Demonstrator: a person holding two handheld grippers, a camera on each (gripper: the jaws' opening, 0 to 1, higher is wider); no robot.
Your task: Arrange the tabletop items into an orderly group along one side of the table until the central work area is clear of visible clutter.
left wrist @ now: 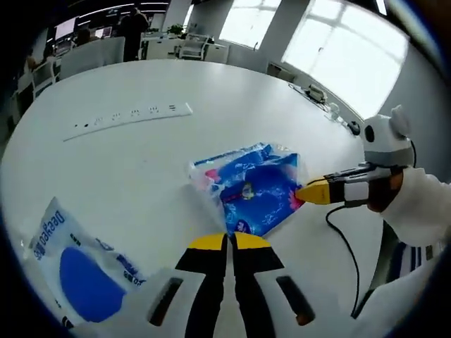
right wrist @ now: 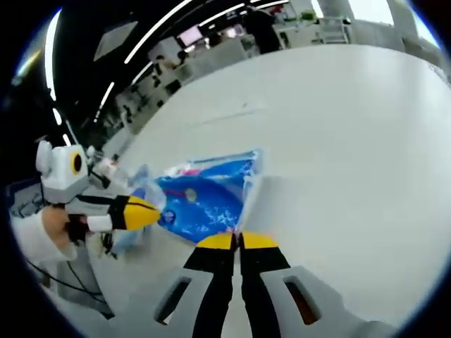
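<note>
Both jaws closed at the blue packet

Meanwhile, the blue packet [left wrist: 255,187] lay on the round white table [left wrist: 141,169], near its middle. In the left gripper view, the left gripper [left wrist: 230,241] had its yellow-tipped jaws pressed together at the packet's near edge; whether they pinched the wrapper could not be told. The right gripper [left wrist: 310,192] came in from the right, its yellow tip touching the packet's side, with a hand [left wrist: 384,191] behind it. A white pouch with blue print [left wrist: 81,264] lay well apart at the lower left, and a white power strip [left wrist: 130,118] lay farther back. In the right gripper view, the right gripper's jaws also met, at the packet's edge.
</note>
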